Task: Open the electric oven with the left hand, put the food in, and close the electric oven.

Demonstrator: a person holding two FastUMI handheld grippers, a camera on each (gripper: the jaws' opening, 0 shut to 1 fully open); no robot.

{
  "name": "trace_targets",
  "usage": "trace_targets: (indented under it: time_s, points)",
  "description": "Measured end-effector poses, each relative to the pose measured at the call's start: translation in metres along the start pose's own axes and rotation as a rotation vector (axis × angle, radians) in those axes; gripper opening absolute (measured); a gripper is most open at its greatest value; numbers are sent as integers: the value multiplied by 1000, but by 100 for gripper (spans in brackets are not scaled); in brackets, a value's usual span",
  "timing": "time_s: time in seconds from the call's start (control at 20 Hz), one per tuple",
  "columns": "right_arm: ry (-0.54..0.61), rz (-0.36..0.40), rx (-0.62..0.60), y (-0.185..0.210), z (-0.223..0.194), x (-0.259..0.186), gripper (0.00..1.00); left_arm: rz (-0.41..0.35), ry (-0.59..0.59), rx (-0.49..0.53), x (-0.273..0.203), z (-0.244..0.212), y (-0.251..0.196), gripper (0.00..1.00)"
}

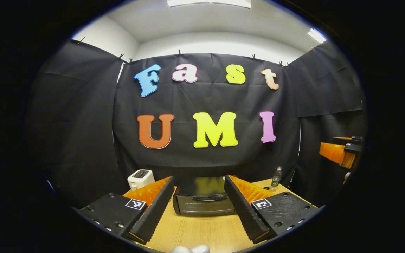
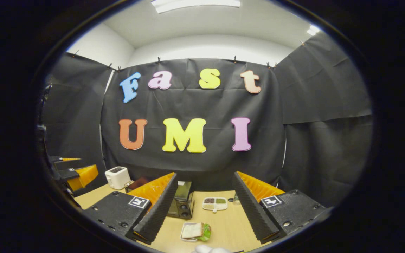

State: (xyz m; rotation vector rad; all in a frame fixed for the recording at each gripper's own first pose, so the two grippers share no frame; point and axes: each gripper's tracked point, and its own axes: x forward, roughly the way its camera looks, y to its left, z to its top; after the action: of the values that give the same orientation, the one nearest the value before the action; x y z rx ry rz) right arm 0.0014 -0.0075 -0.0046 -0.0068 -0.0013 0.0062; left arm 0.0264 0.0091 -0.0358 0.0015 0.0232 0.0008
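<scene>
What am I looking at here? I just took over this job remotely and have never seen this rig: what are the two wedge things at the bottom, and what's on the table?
A person holds a two-finger gripper in each hand; each picture comes from a camera riding on one. The wedges are that gripper's own fingers. The left gripper is open, facing the closed electric oven on the wooden table, with a white toaster and a bottle behind. The right gripper is open too, holding nothing. Below it sits a sandwich tray, and farther back a small divided dish.
</scene>
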Motion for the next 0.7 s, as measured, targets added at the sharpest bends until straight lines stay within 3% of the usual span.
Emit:
trace_targets:
  time_s: [0.2,0.5,0.55,0.6,0.7]
  points:
    - [-15,1,12,-12,3,-2,96,-18,34,-9,26,-40,-13,94]
    - [-10,-59,-24,-48,7,-1,96,-50,68,-16,81,-102,-39,94]
    - [-6,-75,-31,-56,7,-1,100,-45,77,-18,92,-110,-42,94]
    - [2,-91,-41,-63,6,0,95,-36,85,-13,103,-115,-40,94]
    - [13,-115,-58,-73,4,3,95,-26,90,4,127,-126,-41,95]
